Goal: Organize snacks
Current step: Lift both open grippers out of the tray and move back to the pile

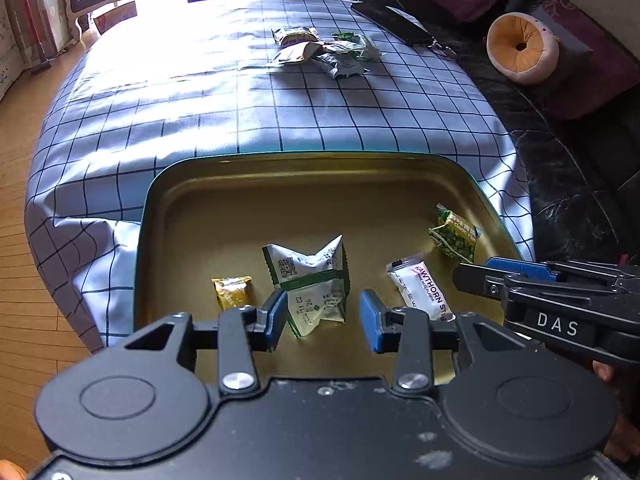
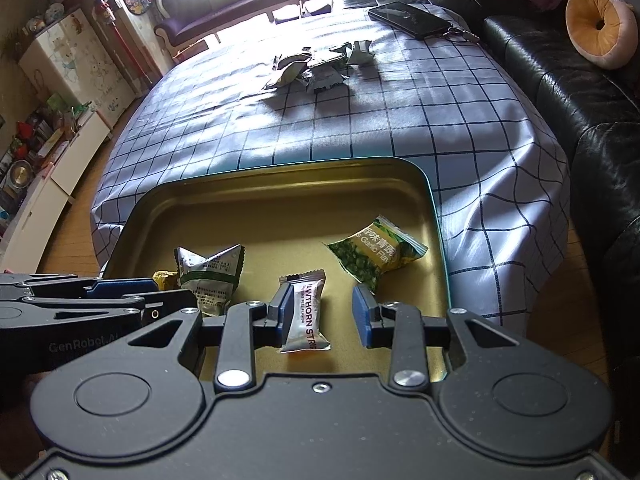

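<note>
Here, the white, green-banded foil snack packet (image 1: pixel 310 284) is lying in the shallow gold metal tin (image 1: pixel 184 216), between the left gripper (image 1: pixel 323 316)'s fingers, which are standing apart, not pressing it. The white hawthorn strip packet (image 2: pixel 306 312) is sitting between the right gripper (image 2: pixel 322 316)'s parted fingers, touching one. Beyond both fingers, loose snack packets (image 1: pixel 320 50) are waiting on the checked cloth-covered bench (image 1: pixel 200 112). Lifting clear of the rim before reaching outward seems wise.
</note>
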Action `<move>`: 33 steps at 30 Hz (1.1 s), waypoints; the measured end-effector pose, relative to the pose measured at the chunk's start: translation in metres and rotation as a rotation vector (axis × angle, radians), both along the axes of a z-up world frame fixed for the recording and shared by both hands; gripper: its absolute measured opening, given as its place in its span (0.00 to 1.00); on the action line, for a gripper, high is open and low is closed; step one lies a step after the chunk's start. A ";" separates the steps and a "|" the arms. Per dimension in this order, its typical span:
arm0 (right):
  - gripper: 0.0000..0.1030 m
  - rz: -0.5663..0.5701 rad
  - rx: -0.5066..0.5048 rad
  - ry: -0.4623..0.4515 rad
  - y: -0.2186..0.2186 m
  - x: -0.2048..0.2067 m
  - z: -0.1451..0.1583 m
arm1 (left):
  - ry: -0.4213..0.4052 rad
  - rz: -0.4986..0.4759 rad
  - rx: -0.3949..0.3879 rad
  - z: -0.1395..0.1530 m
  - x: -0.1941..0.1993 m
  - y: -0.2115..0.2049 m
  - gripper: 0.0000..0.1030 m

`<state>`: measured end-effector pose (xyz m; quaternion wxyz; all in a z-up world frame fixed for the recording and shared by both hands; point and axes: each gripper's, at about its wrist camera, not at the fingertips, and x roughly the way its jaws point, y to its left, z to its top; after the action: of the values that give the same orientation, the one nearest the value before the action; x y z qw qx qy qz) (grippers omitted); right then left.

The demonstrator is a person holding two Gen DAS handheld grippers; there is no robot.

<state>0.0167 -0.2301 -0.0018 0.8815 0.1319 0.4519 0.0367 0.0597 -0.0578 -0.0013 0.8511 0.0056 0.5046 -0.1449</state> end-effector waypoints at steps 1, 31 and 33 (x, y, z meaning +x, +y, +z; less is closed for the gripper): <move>0.42 0.001 0.001 0.003 0.000 0.001 0.000 | 0.002 0.001 0.003 -0.001 0.001 0.000 0.39; 0.42 0.044 -0.005 0.049 0.000 0.058 -0.009 | -0.014 0.012 0.046 -0.008 0.068 -0.005 0.39; 0.42 0.048 -0.012 0.049 0.000 0.063 -0.009 | -0.018 0.017 0.053 -0.009 0.074 -0.005 0.39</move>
<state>0.0792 -0.2298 -0.0108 0.8698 0.1166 0.4765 0.0519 0.1335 -0.0626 -0.0105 0.8564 0.0252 0.5004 -0.1244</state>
